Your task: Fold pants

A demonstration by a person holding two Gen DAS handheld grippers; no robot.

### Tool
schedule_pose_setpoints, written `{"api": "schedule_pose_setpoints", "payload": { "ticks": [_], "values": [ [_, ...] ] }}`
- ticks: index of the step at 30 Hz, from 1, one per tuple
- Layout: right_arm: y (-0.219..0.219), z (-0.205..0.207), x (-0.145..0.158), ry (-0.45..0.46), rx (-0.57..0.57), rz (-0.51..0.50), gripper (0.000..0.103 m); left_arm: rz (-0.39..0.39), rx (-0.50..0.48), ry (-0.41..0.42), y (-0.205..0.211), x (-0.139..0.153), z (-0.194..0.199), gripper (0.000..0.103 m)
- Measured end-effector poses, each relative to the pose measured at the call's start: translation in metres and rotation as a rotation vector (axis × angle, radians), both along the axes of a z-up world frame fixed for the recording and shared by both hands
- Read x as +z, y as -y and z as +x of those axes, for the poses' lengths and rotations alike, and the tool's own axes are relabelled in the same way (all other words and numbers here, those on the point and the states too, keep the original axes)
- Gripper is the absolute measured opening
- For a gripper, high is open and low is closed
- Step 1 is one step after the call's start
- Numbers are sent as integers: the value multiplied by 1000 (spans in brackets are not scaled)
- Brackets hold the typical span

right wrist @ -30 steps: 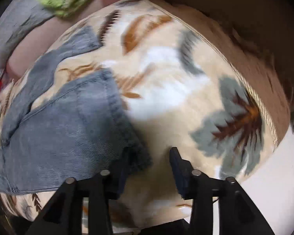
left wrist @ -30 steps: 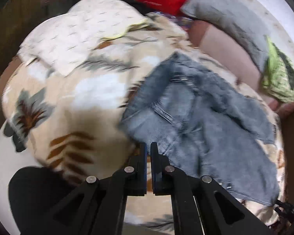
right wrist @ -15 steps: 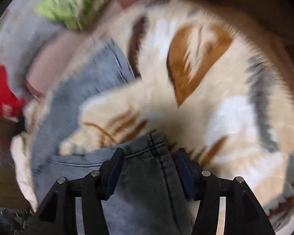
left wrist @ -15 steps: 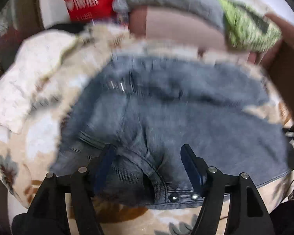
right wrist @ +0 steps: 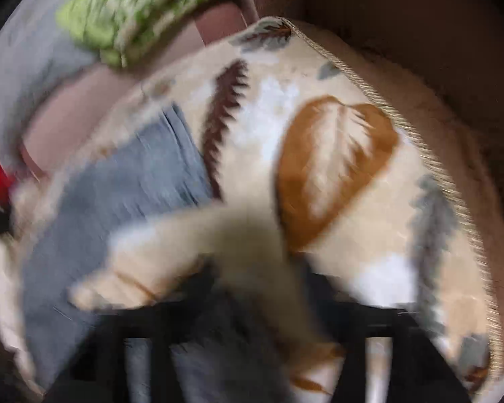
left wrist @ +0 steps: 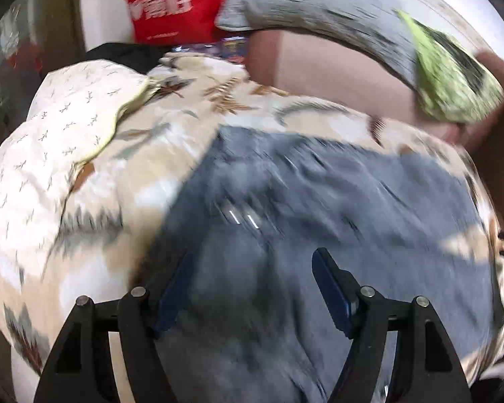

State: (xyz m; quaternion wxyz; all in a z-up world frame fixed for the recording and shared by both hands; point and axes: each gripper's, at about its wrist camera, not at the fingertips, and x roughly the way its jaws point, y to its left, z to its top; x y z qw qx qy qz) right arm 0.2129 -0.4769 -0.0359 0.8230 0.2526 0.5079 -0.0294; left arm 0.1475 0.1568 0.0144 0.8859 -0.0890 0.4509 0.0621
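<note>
Grey-blue jeans [left wrist: 319, 218] lie spread on a beige leaf-print blanket [left wrist: 134, 154]. My left gripper [left wrist: 255, 285] hangs over their near part, its jaws opening. Denim lies below and between the fingers, and the pads stay off it. The right wrist view is heavily blurred. In it the jeans [right wrist: 134, 174] run to the left over the blanket [right wrist: 336, 154]. My right gripper [right wrist: 255, 285] is a dark smear at the bottom, its jaws opening and well apart. A raised fold of blanket and some dark denim sit between the fingers. I see no grip on either.
A white patterned quilt [left wrist: 67, 127] lies left of the jeans. Behind it are a red bag [left wrist: 178, 0], a grey pillow [left wrist: 319, 10] and a green cloth [left wrist: 453, 77]. The blanket's fringed edge [right wrist: 420, 141] borders brown upholstery [right wrist: 420, 33] on the right.
The left gripper was shut beside the jeans, then opened and moved over them. The right gripper slid from the jeans' corner along the hem, and the picture has blurred.
</note>
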Motion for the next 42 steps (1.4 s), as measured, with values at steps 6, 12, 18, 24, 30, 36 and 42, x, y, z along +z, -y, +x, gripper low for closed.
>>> {"api": "schedule_pose_setpoints", "payload": {
  "ticks": [6,12,18,24,30,36,42],
  "values": [
    [-25,85,-18,-68,82,-36,80,-66,115,-102,-38,-39,61,74],
    [-58,85,-8,-97,188,-328,18,-20,115,-140,-34,-65,77,75],
    [-53,82,-33,-220,211,-398,42,-18,94,-157,-42,-62,88,75],
    [-25,102,18,24,117,-158,84,-87,99,-75,-66,-33,105,75],
    [-52,171,-5,-9,161,-138,82,-231,120,-89,-86,-33,147,75],
    [-57,188,-31,-53,169,-139,63,-276,76,-125,-82,-46,186,75],
    [-52,192,-32,-40,171,-106,62,-352,68,-156,-76,-63,205,64]
  ]
}}
